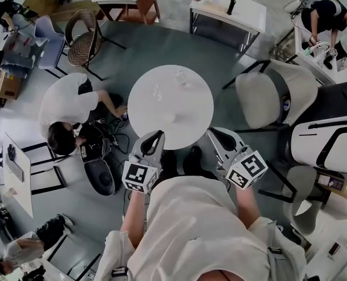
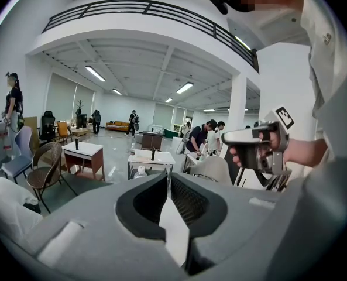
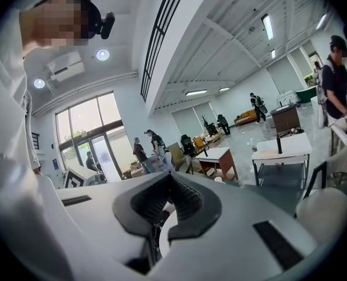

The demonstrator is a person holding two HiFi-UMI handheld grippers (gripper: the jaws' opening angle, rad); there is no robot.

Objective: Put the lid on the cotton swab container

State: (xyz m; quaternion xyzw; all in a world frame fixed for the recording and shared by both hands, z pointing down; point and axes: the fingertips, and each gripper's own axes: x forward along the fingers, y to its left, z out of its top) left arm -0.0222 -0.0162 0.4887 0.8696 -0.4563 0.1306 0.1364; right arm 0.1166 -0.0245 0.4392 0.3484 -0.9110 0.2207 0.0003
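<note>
Plastic, clear and thin by the look of it: two small see-through pieces sit on the round white table [image 1: 191, 119]. The farther clear piece [image 1: 182, 78] is toward the table's far side, and the nearer clear piece [image 1: 157, 91] is just left of its centre. Presumably they're the cotton swab container and lid, but they're too small to say which is which. Both should be light, stiff and slick, so apt to skate on the smooth top. I'd pinch the lid by its rim w/ one claw and steady the container's wall w/ the other, gently — thin plastic may crack.

Left gripper [image 1: 159, 134] and right gripper [image 1: 212, 132] hang at the table's near edge, jaws fully together, nothing in either. Nothing stands betw. them and the pieces. A crouching person [image 1: 65, 107] is off the table's left and a grey chair [image 1: 272, 95] off its right — neither blocks the reach.
</note>
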